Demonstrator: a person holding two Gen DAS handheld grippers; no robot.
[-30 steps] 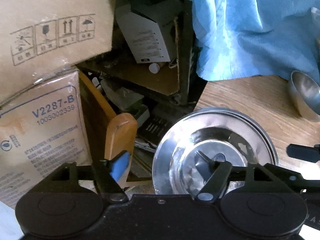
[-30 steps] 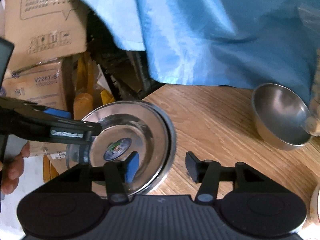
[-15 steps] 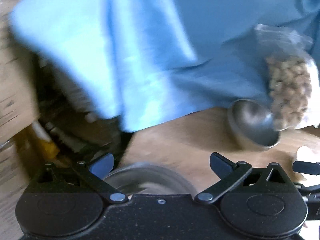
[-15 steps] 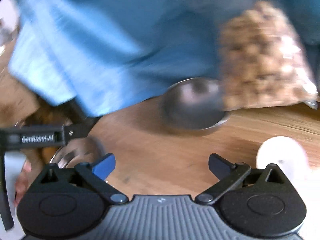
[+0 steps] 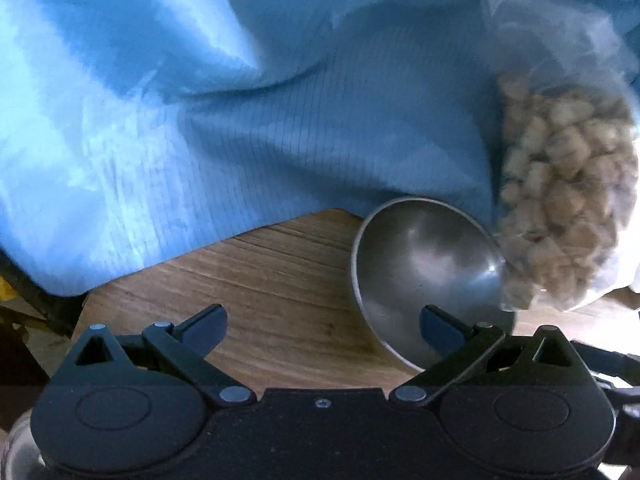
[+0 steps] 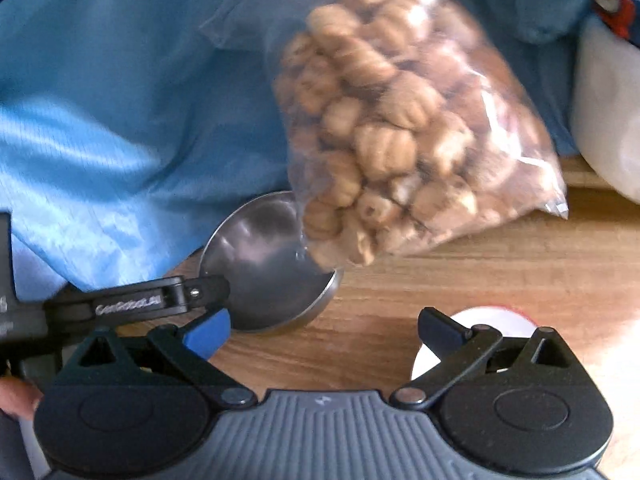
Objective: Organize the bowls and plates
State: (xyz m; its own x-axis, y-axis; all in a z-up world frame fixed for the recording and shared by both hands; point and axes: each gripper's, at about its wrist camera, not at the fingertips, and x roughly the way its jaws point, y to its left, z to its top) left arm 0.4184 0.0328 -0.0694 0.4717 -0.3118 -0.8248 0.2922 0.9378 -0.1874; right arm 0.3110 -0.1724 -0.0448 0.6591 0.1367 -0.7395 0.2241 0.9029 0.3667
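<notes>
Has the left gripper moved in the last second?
Yes. The left gripper swung away from the boxes and stacked plates toward the steel bowl, which was far off at the right edge and now sits by its right finger.

One steel bowl [image 5: 424,276] is sitting just ahead of the left gripper's right finger. One clear bag of brown nuts [image 6: 400,128] is leaning ahead of the right gripper's fingers. One blue cloth [image 5: 200,120] is lying beyond them. One white round object [image 6: 492,320] is showing behind the right gripper's right finger.
</notes>
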